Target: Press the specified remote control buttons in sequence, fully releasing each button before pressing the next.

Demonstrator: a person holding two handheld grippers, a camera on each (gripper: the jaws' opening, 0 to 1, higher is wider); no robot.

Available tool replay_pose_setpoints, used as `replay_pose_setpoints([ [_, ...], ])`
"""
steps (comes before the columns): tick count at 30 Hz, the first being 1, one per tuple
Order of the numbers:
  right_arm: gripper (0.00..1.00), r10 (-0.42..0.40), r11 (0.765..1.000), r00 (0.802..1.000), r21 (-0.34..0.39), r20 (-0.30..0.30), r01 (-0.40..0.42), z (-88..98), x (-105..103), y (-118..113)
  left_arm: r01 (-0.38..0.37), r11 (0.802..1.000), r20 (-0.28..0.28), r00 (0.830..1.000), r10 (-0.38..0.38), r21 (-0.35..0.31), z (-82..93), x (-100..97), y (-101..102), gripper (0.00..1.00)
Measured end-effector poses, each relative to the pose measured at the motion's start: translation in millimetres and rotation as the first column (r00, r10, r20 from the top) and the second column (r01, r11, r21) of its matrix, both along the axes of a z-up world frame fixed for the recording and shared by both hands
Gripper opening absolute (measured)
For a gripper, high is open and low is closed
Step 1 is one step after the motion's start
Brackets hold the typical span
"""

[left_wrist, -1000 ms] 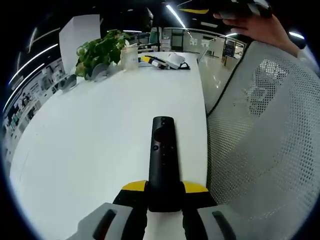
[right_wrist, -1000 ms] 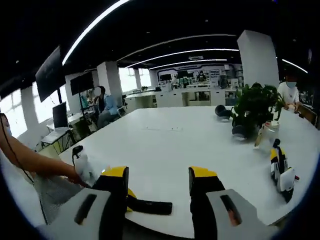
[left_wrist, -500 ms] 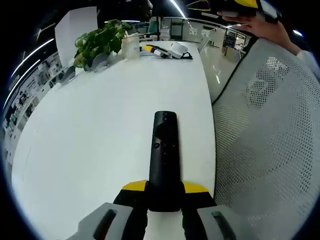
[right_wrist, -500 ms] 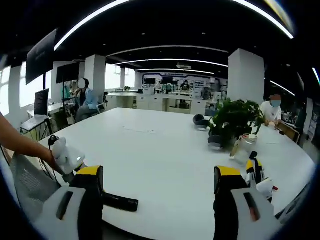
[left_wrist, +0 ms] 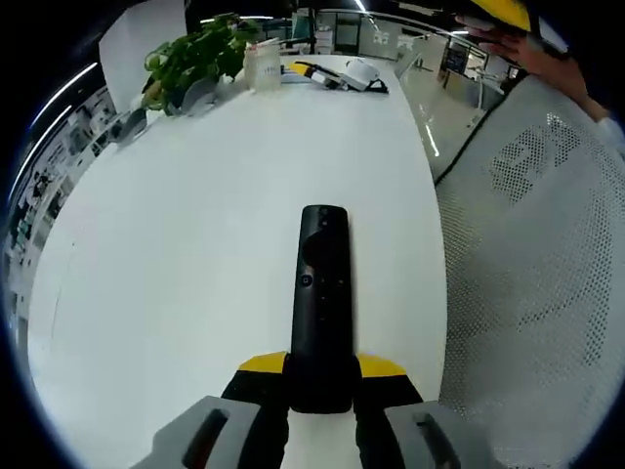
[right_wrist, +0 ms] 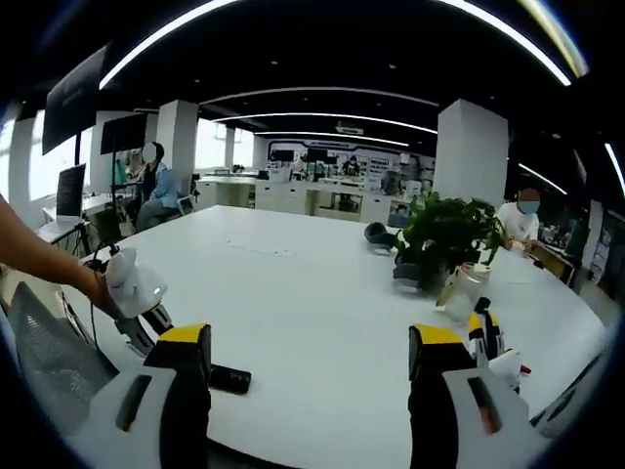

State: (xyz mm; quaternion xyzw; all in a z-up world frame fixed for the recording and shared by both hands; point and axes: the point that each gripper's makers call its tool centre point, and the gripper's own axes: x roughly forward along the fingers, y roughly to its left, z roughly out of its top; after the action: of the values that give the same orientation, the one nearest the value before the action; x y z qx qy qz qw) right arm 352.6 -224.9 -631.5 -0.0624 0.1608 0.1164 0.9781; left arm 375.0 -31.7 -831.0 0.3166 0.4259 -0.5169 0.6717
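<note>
Compared with a second ago, your right gripper [right_wrist: 309, 363] has spread its fingers: the gap between the yellow-tipped fingers is now wide, with nothing between them. That view has also swung, so the bench [right_wrist: 293, 293] sits more level and the remote control [right_wrist: 230, 379] peeks out just right of the left-hand finger rather than lying across the gap. Your left gripper [left_wrist: 320, 376] has not changed: its fingers stay closed on the near end of the remote control [left_wrist: 321, 293], which points straight away from the camera over the white bench [left_wrist: 176, 244]. The left gripper view has tilted down a little, so more benchtop shows around the remote.

Left gripper view: remote's button face is up, round pad near the far end, small buttons below it. It lies close to the bench's right edge, beside a white mesh chair back [left_wrist: 537, 274]. At the far end of the bench stand a potted plant [left_wrist: 190, 63], a clear jar [left_wrist: 262, 66], and some white and yellow items [left_wrist: 342, 73]. A hand [left_wrist: 522, 44] shows at top right.

Right gripper view: the left gripper [right_wrist: 137, 293] comes in from the left, held by a hand [right_wrist: 96, 291]. The potted plant [right_wrist: 439, 239] and jar [right_wrist: 467, 288] stand at right. People sit at desks in the background.
</note>
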Motion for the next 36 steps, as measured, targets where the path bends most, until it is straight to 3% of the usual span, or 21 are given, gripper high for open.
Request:
replay_pose_setpoints([
  [15, 0.82, -0.015, 1.000, 0.999, -0.018, -0.029, 0.015, -6.2, 0.6, -4.3, -0.005, 0.993, 0.030, 1.000, 0.002, 0.117, 0.2, 48.0, 22.5, 0.24],
  [36, 0.81, -0.030, 0.998, 0.997, -0.058, -0.068, 0.027, -15.4, 1.7, -7.3, 0.018, 0.981, 0.024, 0.999, -0.023, 0.191, -0.3, 108.3, 27.5, 0.24],
])
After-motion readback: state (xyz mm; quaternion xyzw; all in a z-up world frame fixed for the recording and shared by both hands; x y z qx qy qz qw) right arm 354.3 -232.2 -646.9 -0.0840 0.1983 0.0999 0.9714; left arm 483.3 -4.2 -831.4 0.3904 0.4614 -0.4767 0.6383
